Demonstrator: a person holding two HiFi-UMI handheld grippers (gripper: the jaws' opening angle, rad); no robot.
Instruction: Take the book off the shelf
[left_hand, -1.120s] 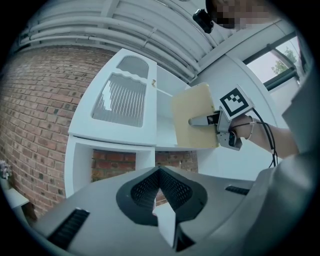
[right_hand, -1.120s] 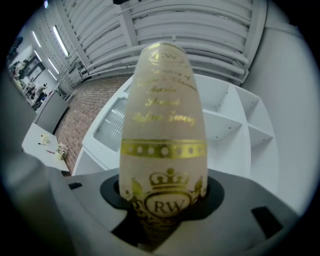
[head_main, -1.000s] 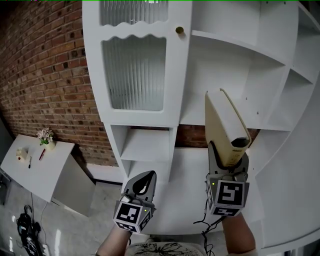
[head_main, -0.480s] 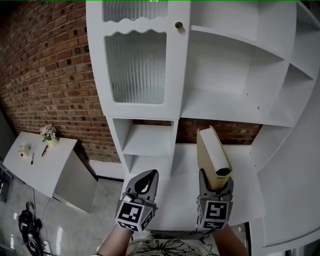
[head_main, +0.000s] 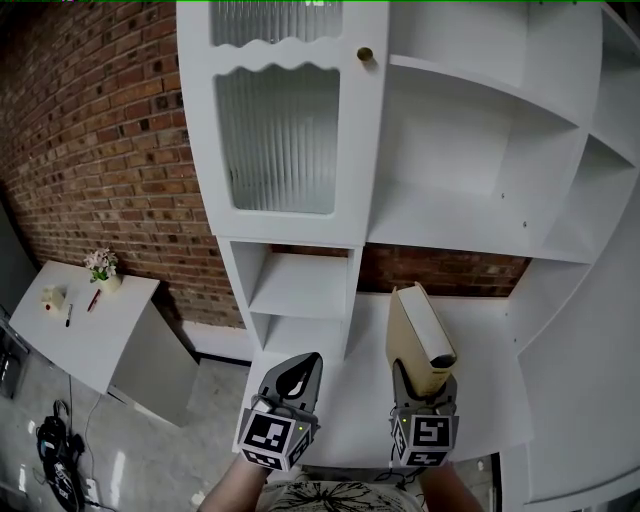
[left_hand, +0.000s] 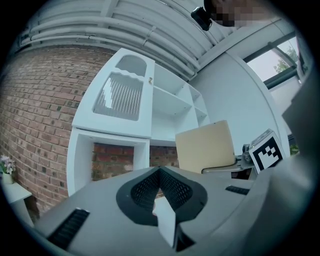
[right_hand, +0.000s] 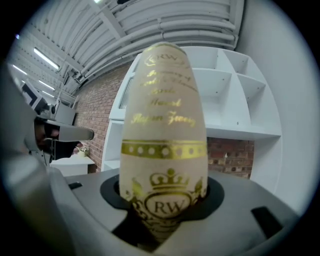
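Right gripper (head_main: 425, 388): pointed up, jaws pressed tight on the tall cream book with gold letters (head_main: 414, 335), which stood upright, out in front of the white shelf unit (head_main: 450, 215).
Left gripper (head_main: 298, 372): pointed up too, jaws closed, empty.

At left we see a brick wall (head_main: 100, 150); at lower left, a white counter (head_main: 100, 345) carries flowers (head_main: 101, 267) and a red pen (head_main: 95, 299).

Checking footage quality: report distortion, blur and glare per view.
Head view: straight edges of the shelf unit bow, lighting even. Left gripper view: round fisheye, black corners, window bright at right. Right gripper view: same fisheye, book bulges at centre, upper lettering soft.
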